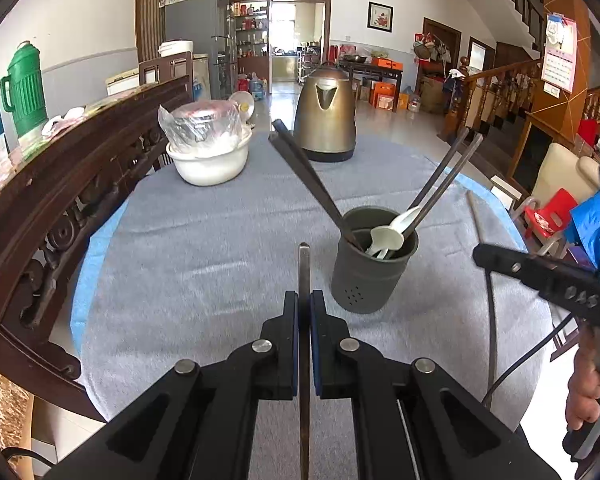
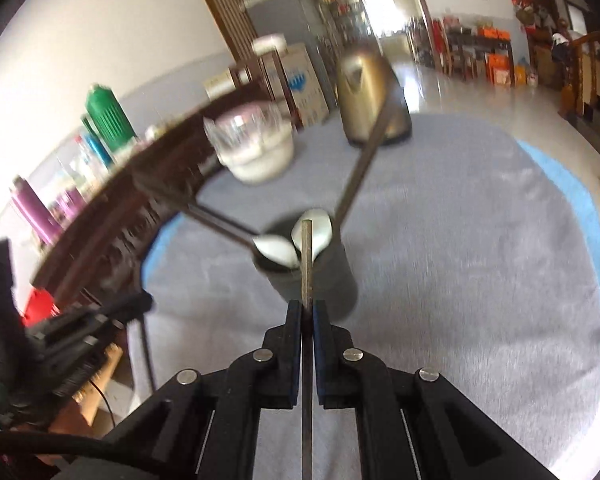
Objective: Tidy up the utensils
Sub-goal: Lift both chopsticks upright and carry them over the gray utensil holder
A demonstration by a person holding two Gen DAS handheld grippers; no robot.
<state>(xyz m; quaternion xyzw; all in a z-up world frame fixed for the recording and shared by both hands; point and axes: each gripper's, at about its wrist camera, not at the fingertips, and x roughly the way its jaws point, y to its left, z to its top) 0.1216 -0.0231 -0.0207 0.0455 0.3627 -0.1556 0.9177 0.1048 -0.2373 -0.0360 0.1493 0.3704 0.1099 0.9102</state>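
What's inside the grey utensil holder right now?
In the grey utensil holder: white spoons, bowls up, and dark chopsticks leaning out both sides. The wall hides their lower ends and the bottom.

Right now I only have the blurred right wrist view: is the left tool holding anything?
Observer: Yes, the left tool is shut on a chopstick.
Operator: How many chopsticks are already stored?
Observer: Four: a left-leaning pair and a right-leaning pair stand in the holder.
Operator: Does the holder have drainage?
Observer: Small holes dot its wall near the base.
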